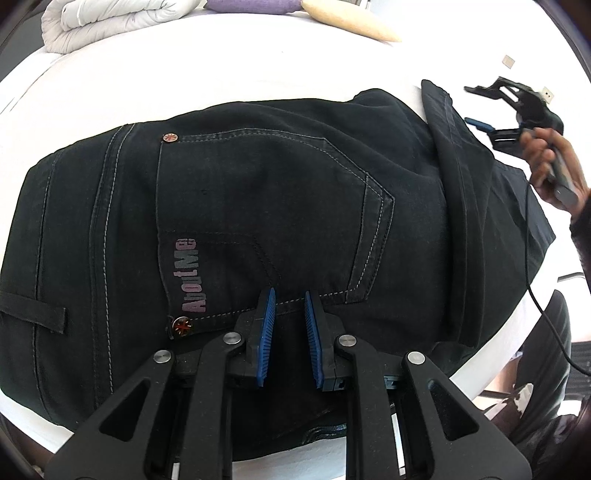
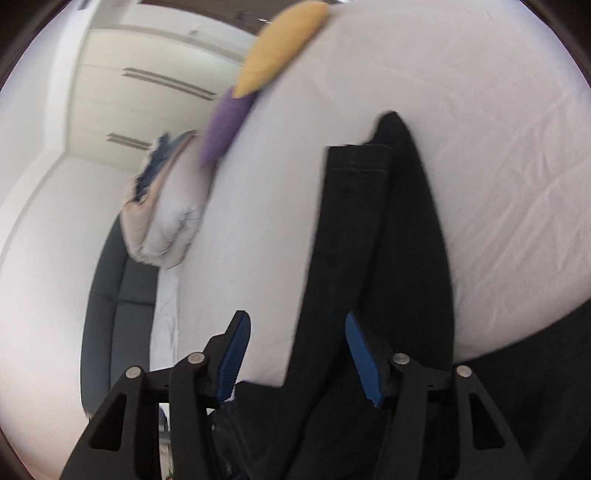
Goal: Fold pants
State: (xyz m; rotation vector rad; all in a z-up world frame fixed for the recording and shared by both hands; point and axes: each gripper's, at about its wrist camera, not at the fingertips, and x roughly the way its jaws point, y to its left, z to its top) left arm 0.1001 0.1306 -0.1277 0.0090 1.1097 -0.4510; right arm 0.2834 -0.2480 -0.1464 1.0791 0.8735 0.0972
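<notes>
Two views share one white bed (image 1: 258,66), the biggest thing in either frame; its sheet fills the upper band of the left wrist view and the right half of the right wrist view. Black pants (image 1: 258,206) lie across it, covering the centre of the left wrist view with a stitched back pocket (image 1: 273,218) facing up and pink "AboutMe" lettering (image 1: 190,275) low on it; in the right wrist view the folded legs run up the middle to a hem (image 2: 360,158).

A rolled white duvet (image 1: 107,20) sits at the upper left of the left wrist view, with a purple cushion (image 1: 251,4) and a cream cushion (image 1: 351,20) along the top edge.

At the bottom centre, the left gripper (image 1: 290,325) stands over the pocket's lower seam, its blue pads a narrow gap apart and clamping no cloth. The right gripper (image 2: 297,354) is spread wide, one pad over the sheet, the other against the dark cloth, gripping nothing; it also appears at the right edge of the left wrist view, held by a hand (image 1: 550,162).

Two copper rivets (image 1: 183,326) mark the pocket's corners.
</notes>
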